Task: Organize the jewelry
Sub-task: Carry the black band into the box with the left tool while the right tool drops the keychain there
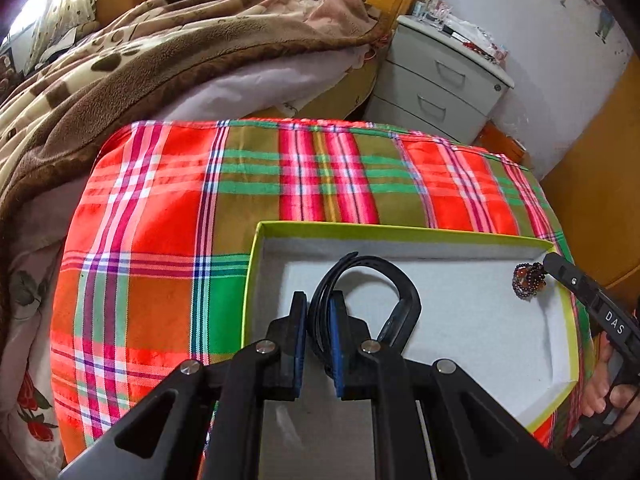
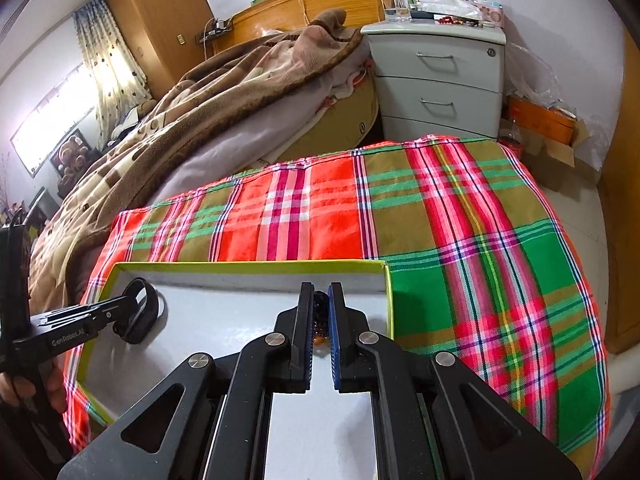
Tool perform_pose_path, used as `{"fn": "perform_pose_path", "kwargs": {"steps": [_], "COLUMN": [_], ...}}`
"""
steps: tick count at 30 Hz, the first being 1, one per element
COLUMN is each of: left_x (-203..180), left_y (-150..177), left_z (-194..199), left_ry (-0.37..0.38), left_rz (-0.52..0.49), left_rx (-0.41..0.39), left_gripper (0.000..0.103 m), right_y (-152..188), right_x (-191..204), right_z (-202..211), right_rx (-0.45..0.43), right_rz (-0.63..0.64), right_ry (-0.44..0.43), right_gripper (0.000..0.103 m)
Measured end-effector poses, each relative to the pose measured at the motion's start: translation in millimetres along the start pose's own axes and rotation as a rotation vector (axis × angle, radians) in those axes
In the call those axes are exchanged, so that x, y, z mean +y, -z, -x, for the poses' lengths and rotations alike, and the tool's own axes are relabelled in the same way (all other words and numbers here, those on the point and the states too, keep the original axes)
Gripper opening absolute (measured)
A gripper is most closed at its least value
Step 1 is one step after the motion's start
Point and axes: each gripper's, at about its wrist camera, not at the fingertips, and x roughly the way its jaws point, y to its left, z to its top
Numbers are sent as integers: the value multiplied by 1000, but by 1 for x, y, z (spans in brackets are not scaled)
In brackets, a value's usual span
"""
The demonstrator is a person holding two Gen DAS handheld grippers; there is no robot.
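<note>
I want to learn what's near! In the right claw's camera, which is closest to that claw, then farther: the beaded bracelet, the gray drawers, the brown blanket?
1. Beaded bracelet, pinched in the right claw.
2. Brown blanket, heaped upper left.
3. Gray drawers, far back by the wall.

The plaid cloth (image 1: pixel 168 208) over the surface looked woven with a slight sheen. The box (image 1: pixel 400 230) seemed cardboard, its lining matt and felt-like. The black band (image 1: pixel 400 292) looked smooth, rubbery. The bracelet (image 1: pixel 529 280) was glossy beads. Each tool (image 1: pixel 318 300) was matt black plastic with shiny metal rivets.
</note>
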Motion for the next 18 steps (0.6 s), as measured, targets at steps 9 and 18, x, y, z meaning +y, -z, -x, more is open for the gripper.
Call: {"fn": "perform_pose_path", "kwargs": {"steps": [9,18], "left_x": [0,0], "left_y": [-1,-2], "left_z": [-1,3], "left_ry": [5,12], "left_rz": [12,17], "left_rx": [1,3], "left_gripper": [13,25], "right_y": [-1,1], "right_x": [-2,-3], "right_z": [-2,0], "right_rx": [2,-7], "right_rz": [-12,-30], "right_ry": [2,-20], "right_gripper": [8,20]}}
